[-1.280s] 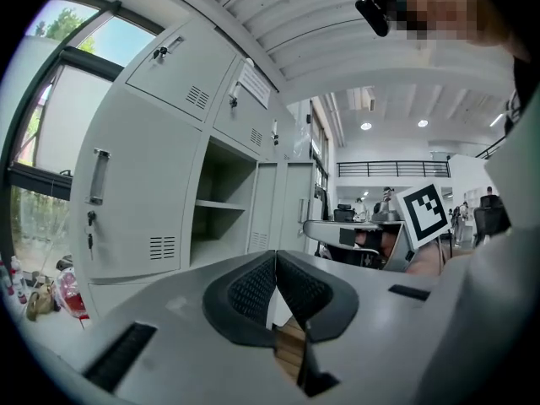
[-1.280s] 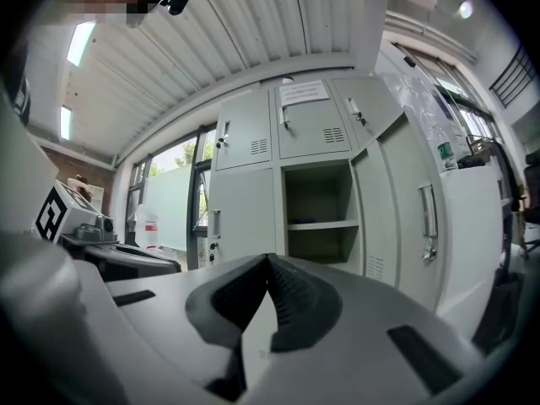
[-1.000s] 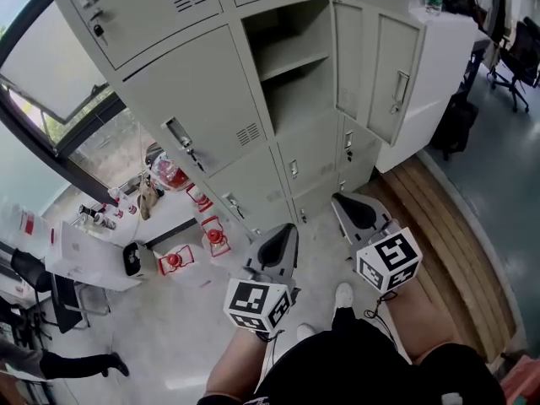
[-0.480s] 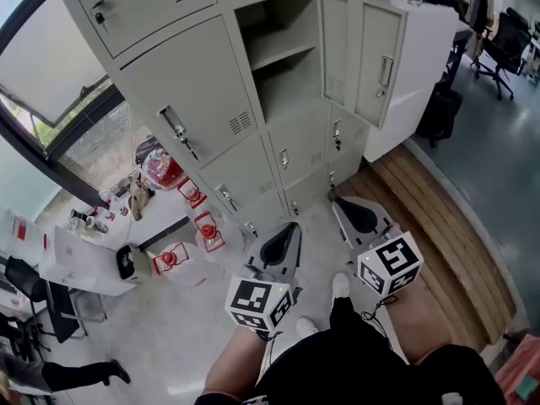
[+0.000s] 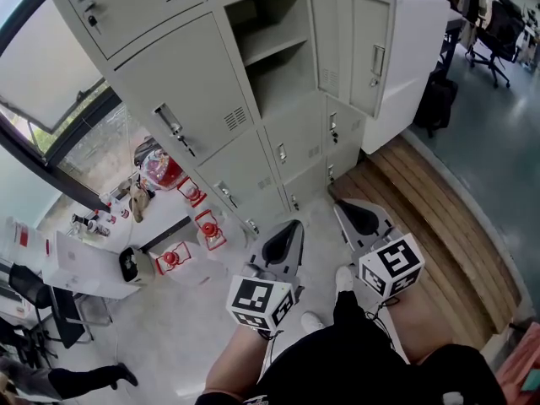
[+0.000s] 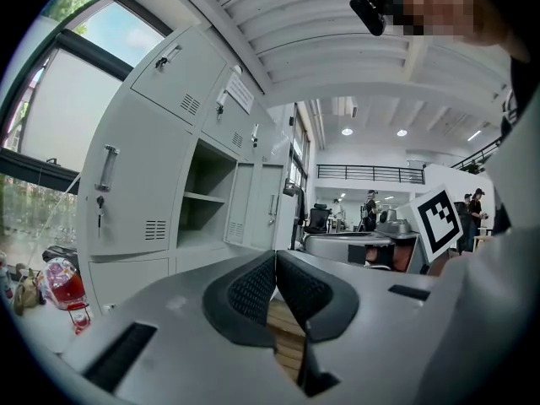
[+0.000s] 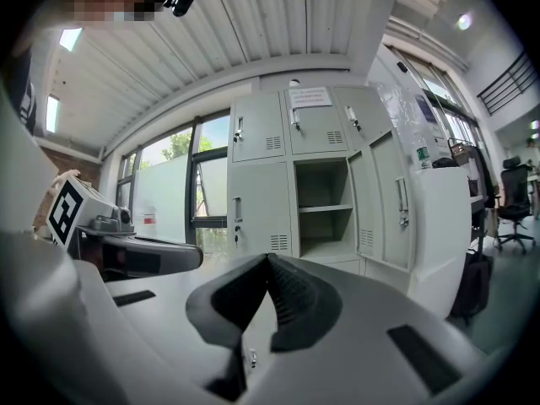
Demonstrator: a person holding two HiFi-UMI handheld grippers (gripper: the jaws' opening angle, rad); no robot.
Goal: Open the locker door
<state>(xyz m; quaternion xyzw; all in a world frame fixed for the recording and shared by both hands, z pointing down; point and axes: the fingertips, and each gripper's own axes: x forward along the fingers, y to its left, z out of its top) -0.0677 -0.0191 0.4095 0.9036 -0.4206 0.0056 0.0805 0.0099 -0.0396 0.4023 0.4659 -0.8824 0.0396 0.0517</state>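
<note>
The grey locker bank fills the head view. One middle locker door (image 5: 363, 49) stands swung open to the right, showing an empty compartment with a shelf (image 5: 270, 53). That door (image 7: 396, 209) and compartment (image 7: 321, 209) also show in the right gripper view, and the door (image 6: 261, 205) in the left gripper view. My left gripper (image 5: 294, 224) and right gripper (image 5: 339, 204) hang side by side over the floor, well short of the lockers. The left gripper (image 6: 276, 256) and the right gripper (image 7: 268, 258) are both shut with nothing between the pads.
Red lantern-like items (image 5: 209, 226) and a red-filled bag (image 5: 164, 171) lie on the floor by the lockers' left. A wooden platform (image 5: 422, 218) runs along the right, with a white cabinet (image 5: 409, 57) beyond the open door. A low white table (image 5: 84, 268) stands at the left.
The lockers have slid up and to the left in the head view as the person shifted. Both grippers keep their place in that view and stay shut and empty.
</note>
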